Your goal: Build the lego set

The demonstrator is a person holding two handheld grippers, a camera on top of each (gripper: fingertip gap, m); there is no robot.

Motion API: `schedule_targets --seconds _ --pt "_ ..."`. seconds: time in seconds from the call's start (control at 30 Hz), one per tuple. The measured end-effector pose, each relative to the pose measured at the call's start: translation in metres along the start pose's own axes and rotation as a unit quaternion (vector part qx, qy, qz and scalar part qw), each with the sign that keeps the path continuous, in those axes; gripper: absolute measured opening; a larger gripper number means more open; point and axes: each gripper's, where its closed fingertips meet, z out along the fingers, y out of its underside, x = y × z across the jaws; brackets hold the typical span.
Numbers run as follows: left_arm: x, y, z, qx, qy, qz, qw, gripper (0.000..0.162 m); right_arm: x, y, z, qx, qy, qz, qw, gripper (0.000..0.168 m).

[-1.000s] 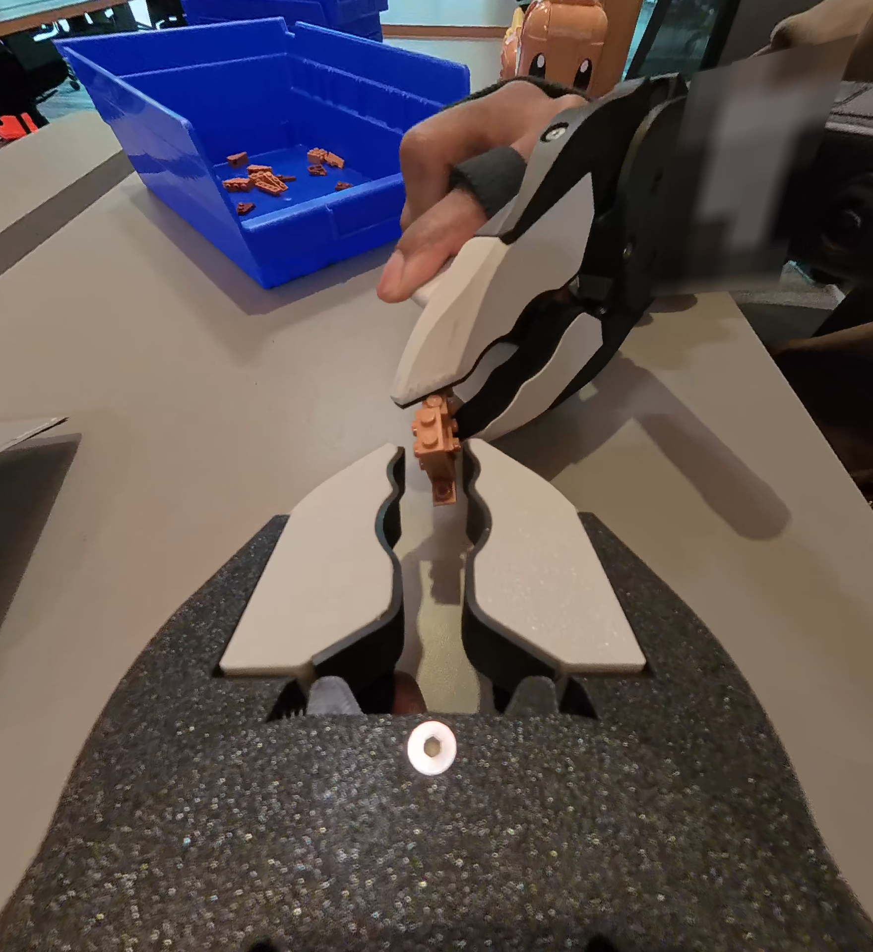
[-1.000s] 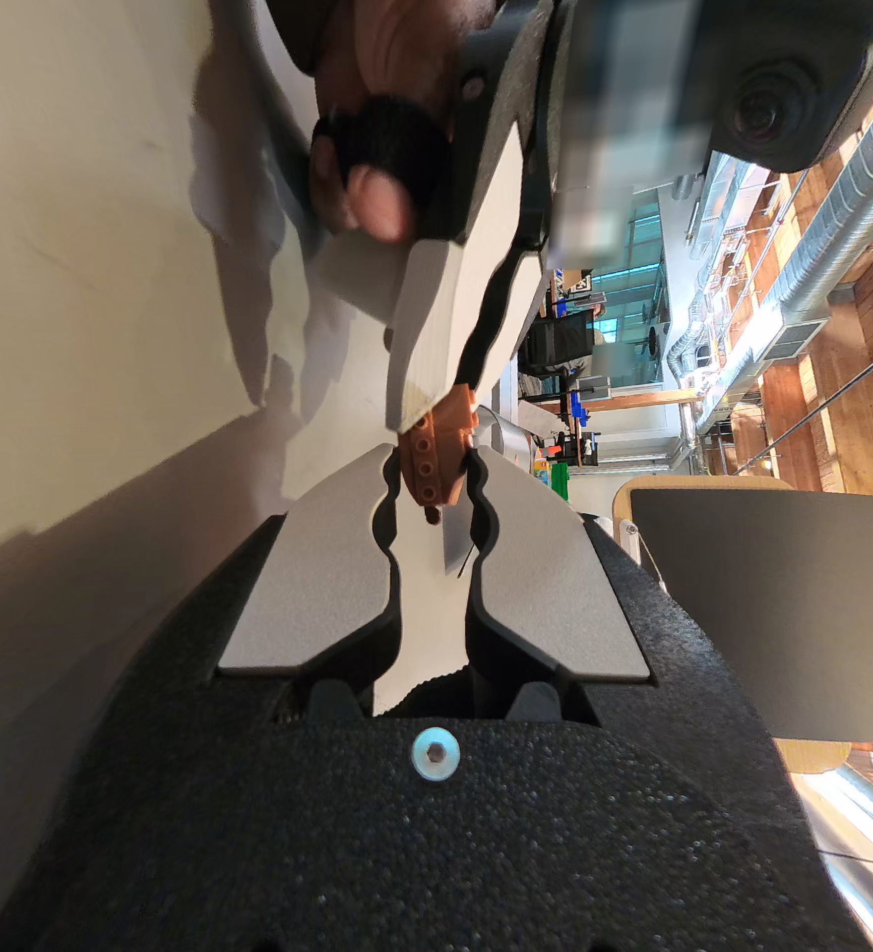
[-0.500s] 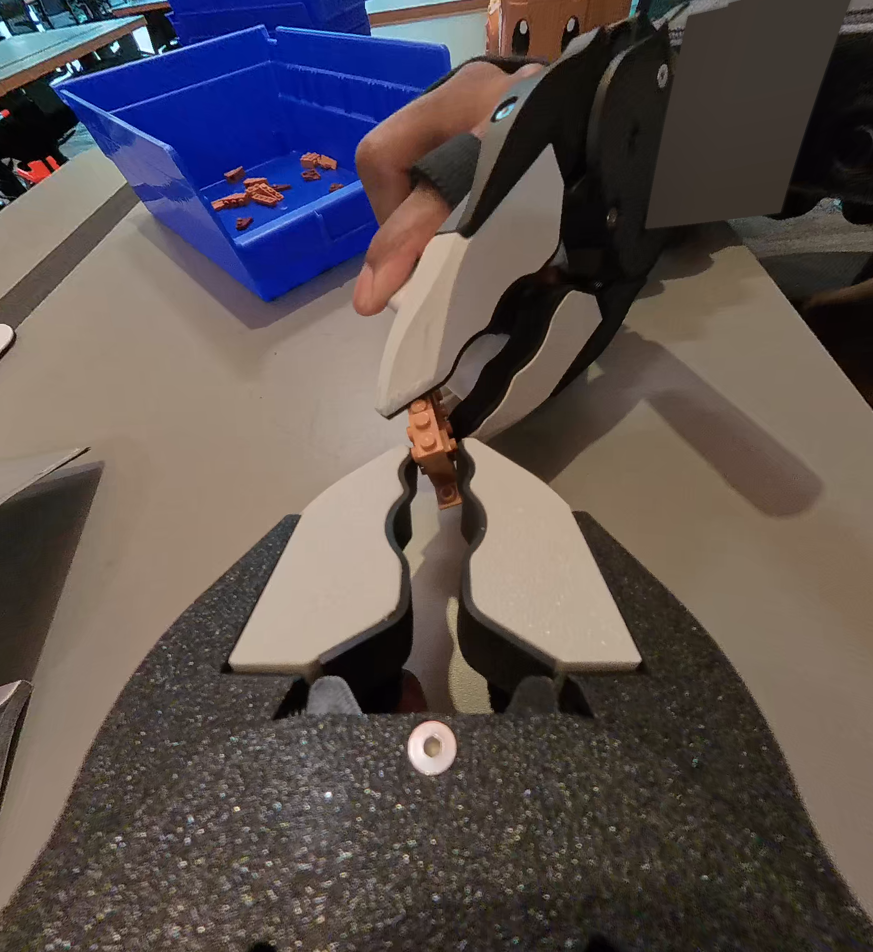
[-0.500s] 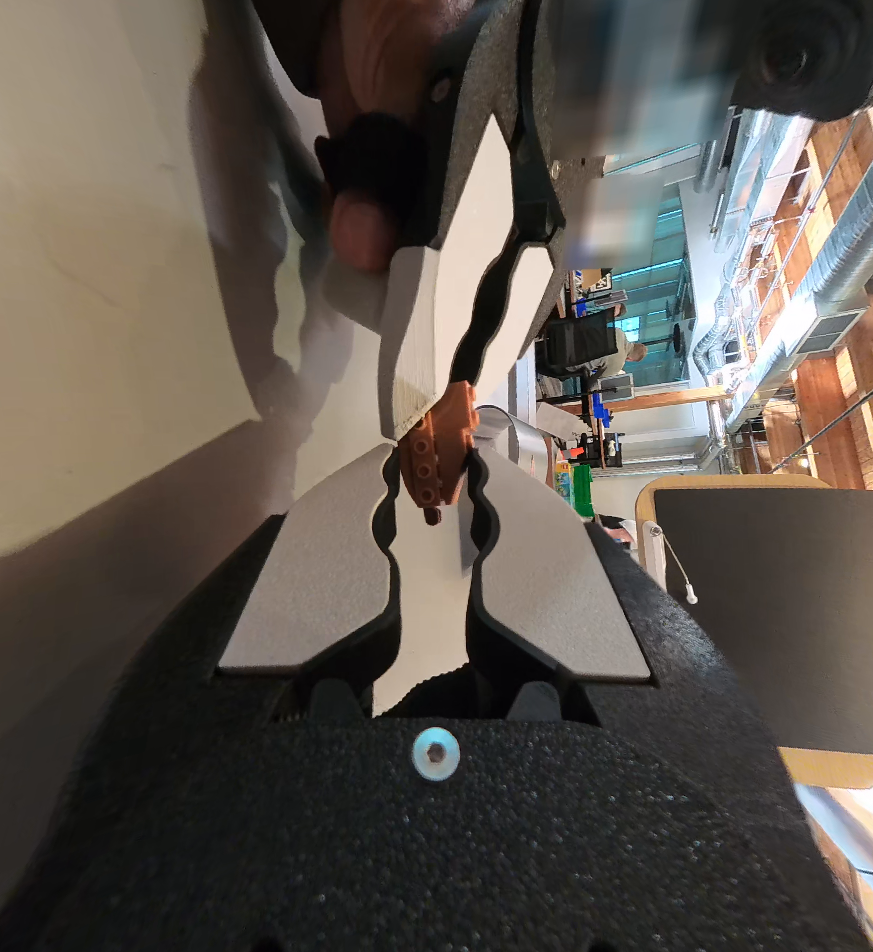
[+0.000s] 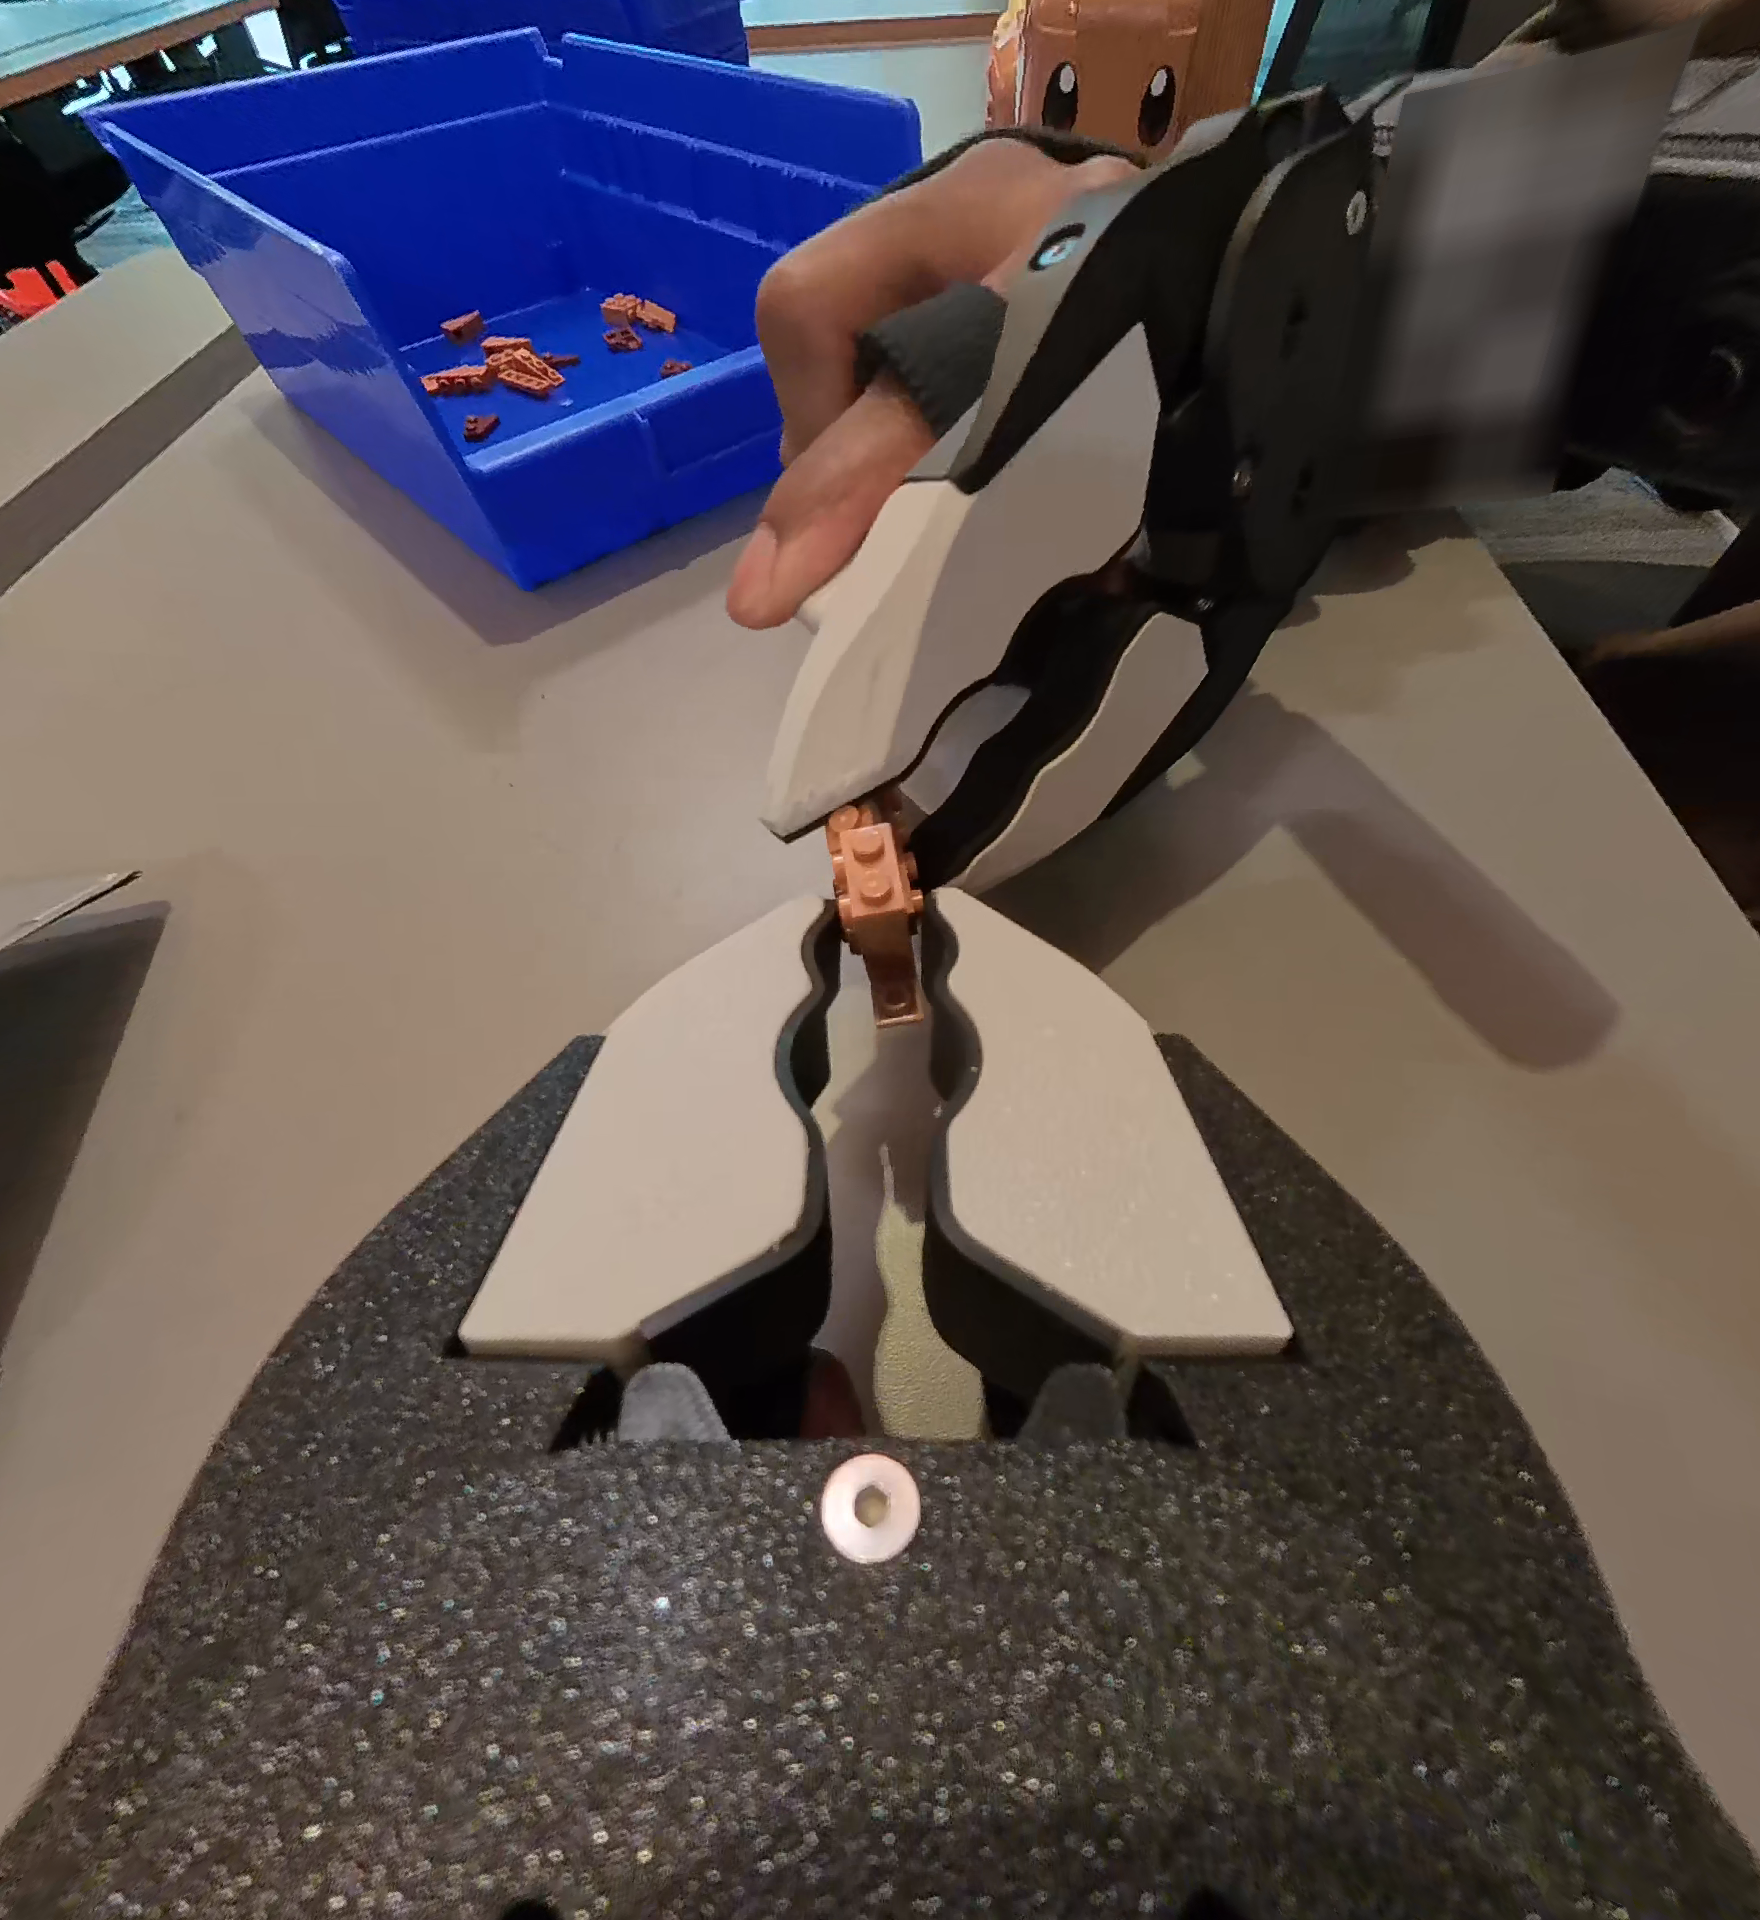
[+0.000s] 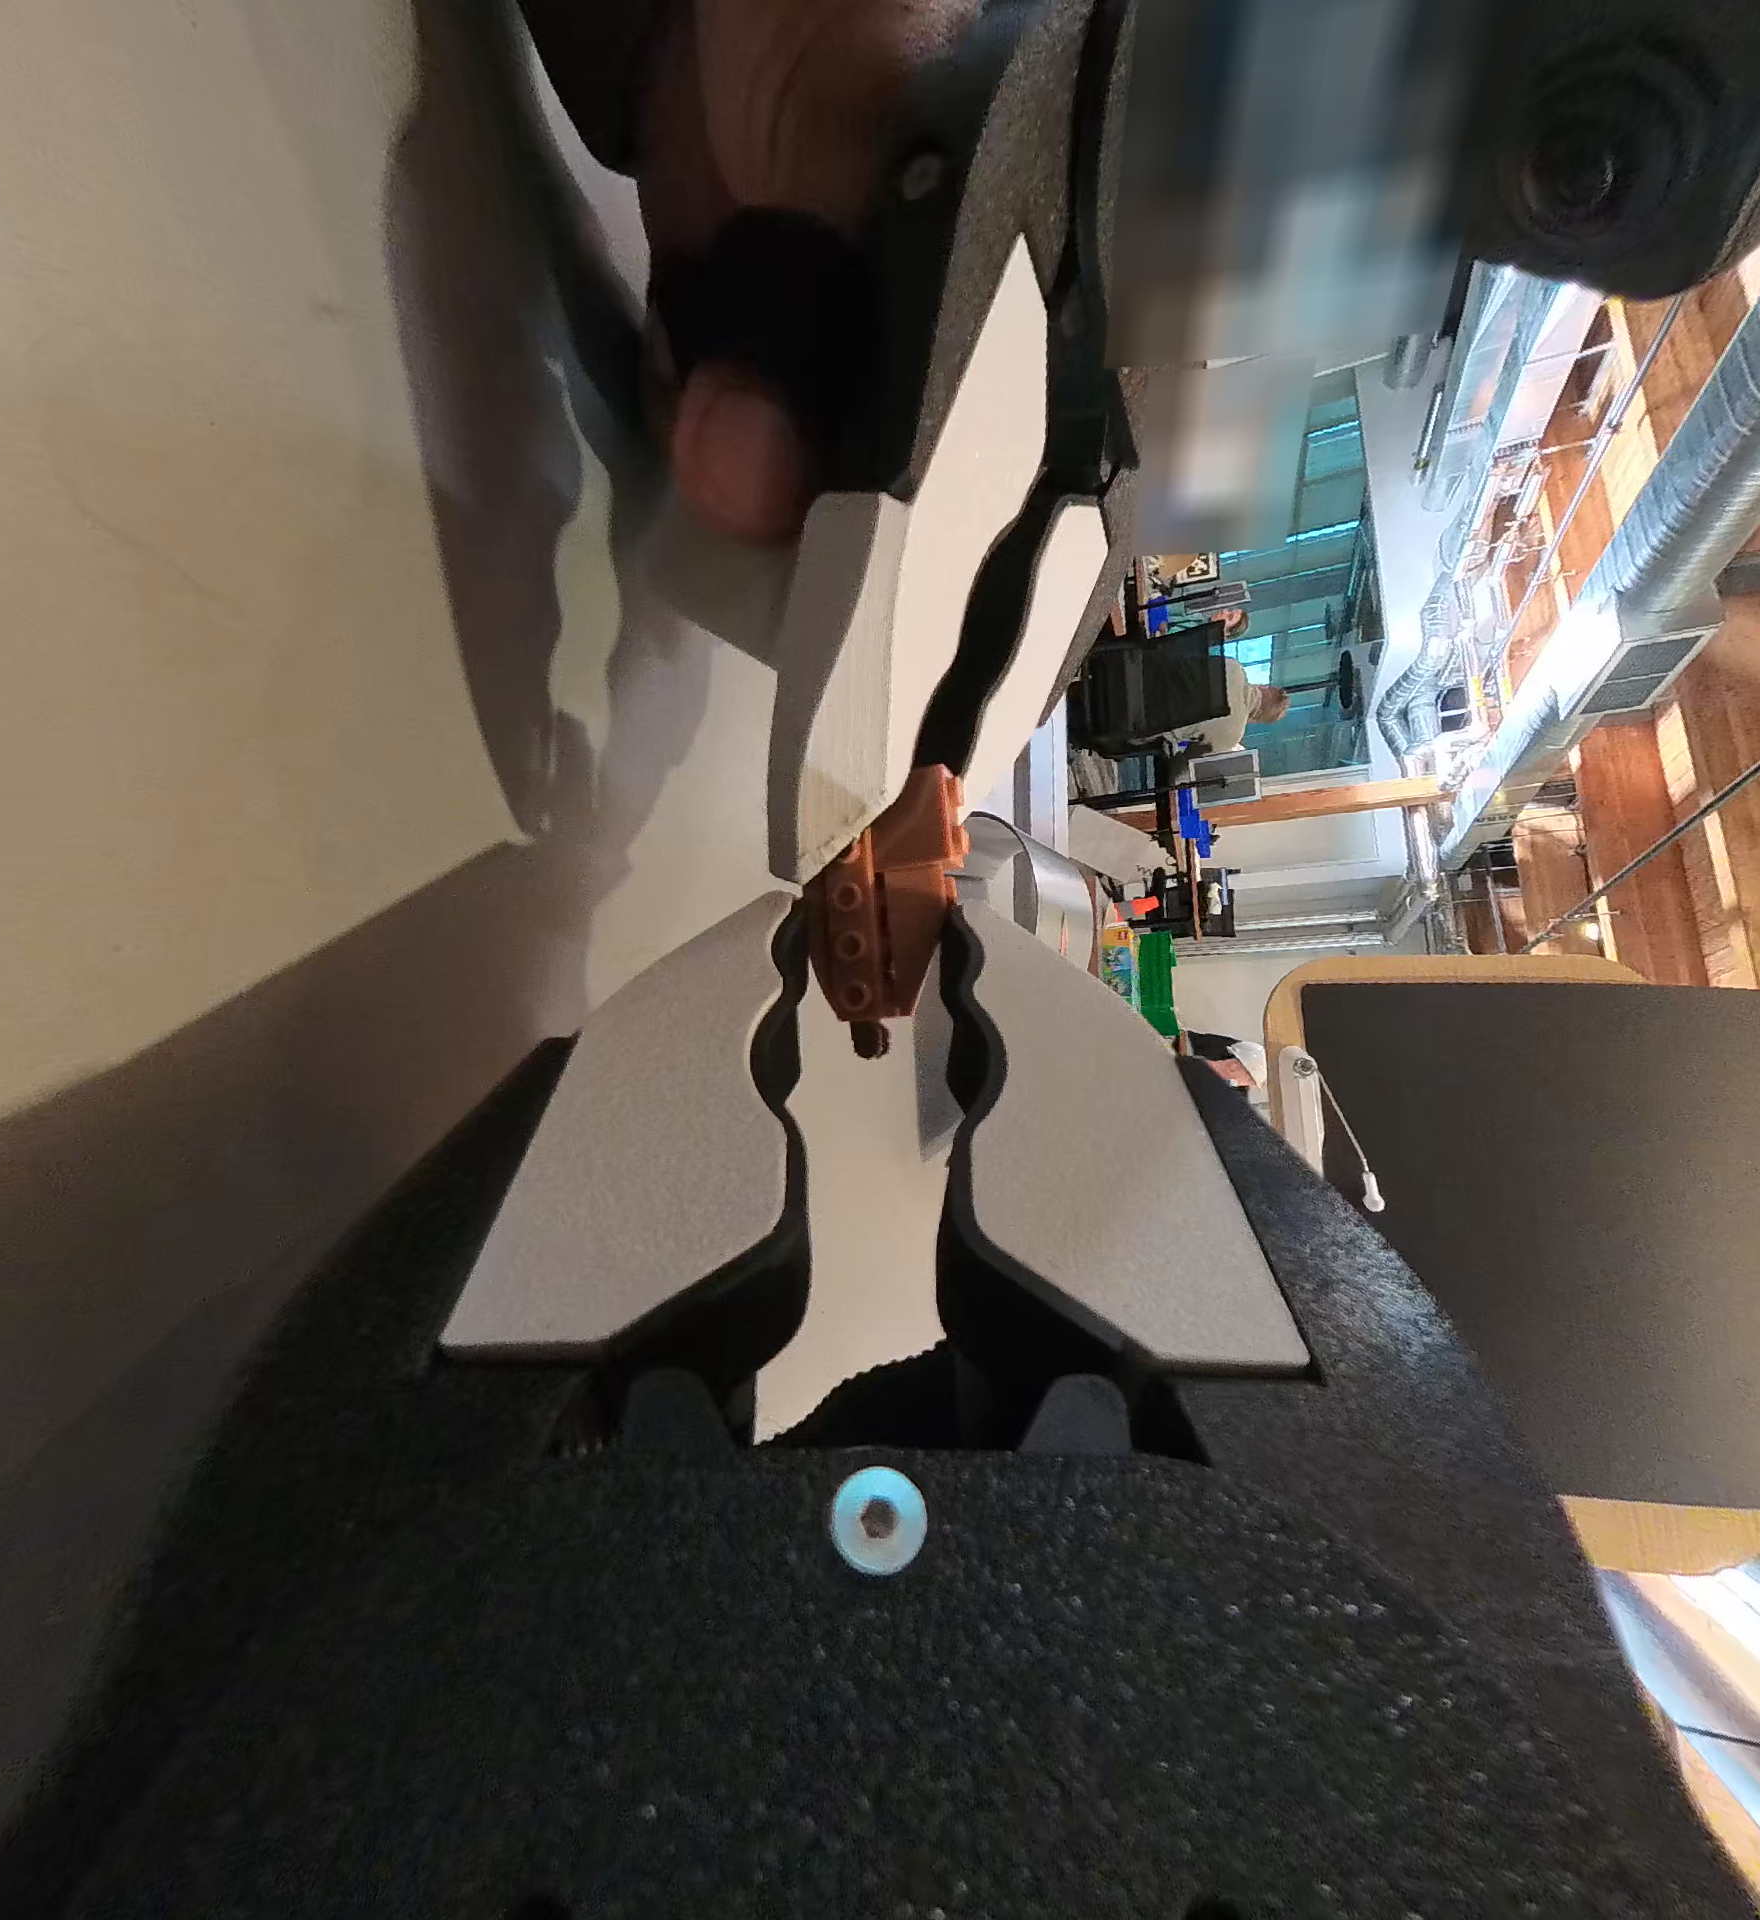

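Observation:
A small brown lego assembly point(image 5: 871, 878) is held in the air above the grey table point(image 5: 336, 831), pinched from both sides. My left gripper point(image 5: 878, 914) is shut on its near end, with a thin plate hanging between the fingers. My right gripper point(image 5: 865, 847) comes in from the upper right, held by a hand point(image 5: 855, 343), and is shut on its far end. In the right wrist view the right gripper point(image 6: 871, 909) clamps the same assembly point(image 6: 871, 935), and the left gripper point(image 6: 891, 821) meets it tip to tip.
A blue bin point(image 5: 263, 239) stands at the back left with several loose brown pieces point(image 5: 523, 364) in it. A brown box with cartoon eyes point(image 5: 1104, 83) is behind it. Flat grey sheets point(image 5: 14, 935) lie at the left. The table's edge point(image 5: 1624, 727) runs along the right.
Both grippers stay shut on the brown assembly. The pair has shifted and tilted slightly over the table, and the right gripper now sits a little higher over the piece.

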Motion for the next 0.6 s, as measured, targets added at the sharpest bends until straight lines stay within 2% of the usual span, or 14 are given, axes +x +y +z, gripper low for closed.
schedule_targets --seconds 0.6 --pt "-0.0009 -0.0054 -0.0013 0.02 0.004 -0.027 0.999 0.015 0.006 -0.0005 -0.0014 0.005 0.017 -0.002 1.0 0.024"
